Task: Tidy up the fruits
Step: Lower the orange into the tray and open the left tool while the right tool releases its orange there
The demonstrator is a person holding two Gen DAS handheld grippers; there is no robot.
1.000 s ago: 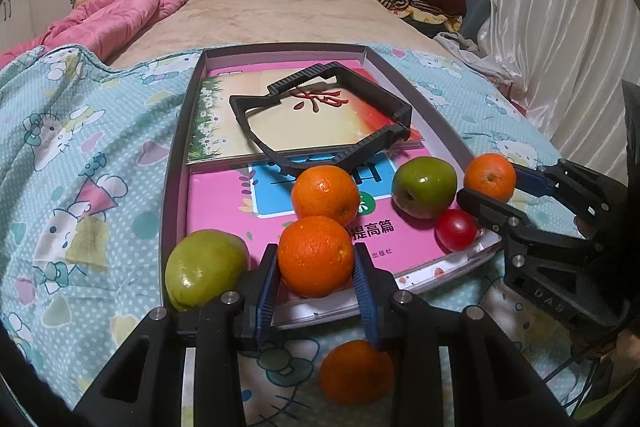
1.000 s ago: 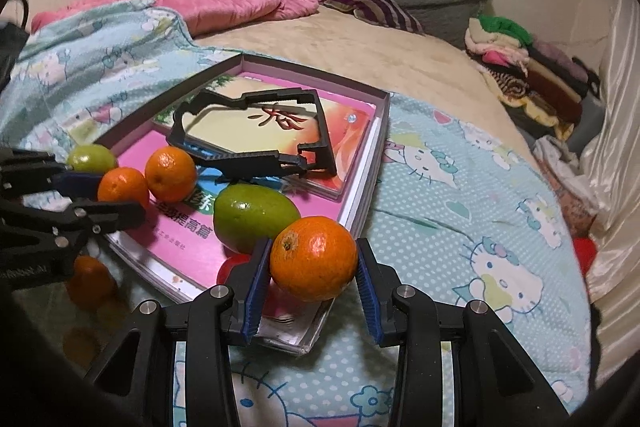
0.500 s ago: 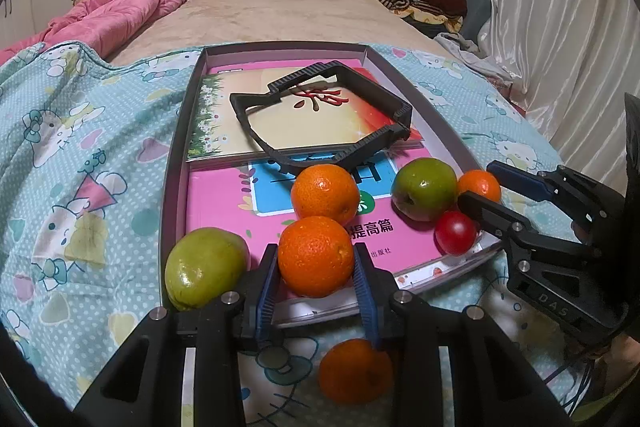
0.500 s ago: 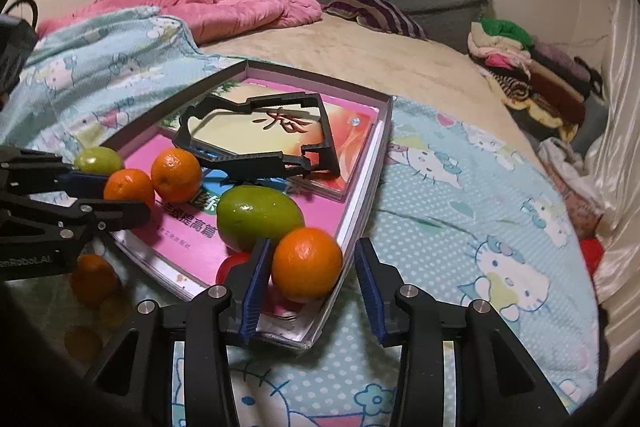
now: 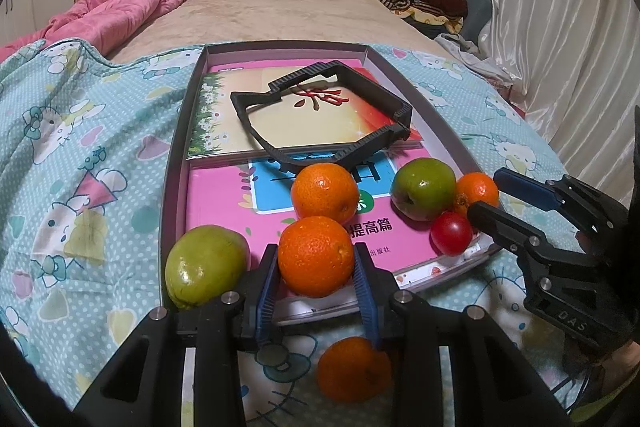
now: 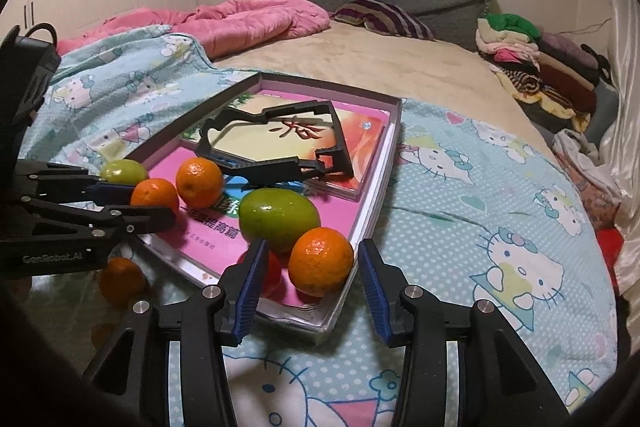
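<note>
My left gripper (image 5: pixel 316 285) is shut on an orange (image 5: pixel 315 255) at the near edge of the grey tray (image 5: pixel 174 147). A second orange (image 5: pixel 325 193) sits just beyond it on the pink book. A green fruit (image 5: pixel 205 266) lies at the tray's near left corner. My right gripper (image 6: pixel 310 287) is open around an orange (image 6: pixel 321 261) that rests on the tray's corner, beside a green fruit (image 6: pixel 279 213) and a red tomato (image 5: pixel 451 233). Another orange (image 5: pixel 354 369) lies on the bedspread below my left gripper.
A black plastic frame (image 5: pixel 320 115) lies on the books in the tray's far half. The tray sits on a Hello Kitty bedspread (image 6: pixel 480 195). A pink quilt (image 6: pixel 248 23) and folded clothes (image 6: pixel 536 67) lie farther back. White curtains (image 5: pixel 560 27) hang on the right.
My right gripper has opened and let the orange down onto the tray's corner, then drawn back slightly. My left gripper has stayed shut on its orange.
</note>
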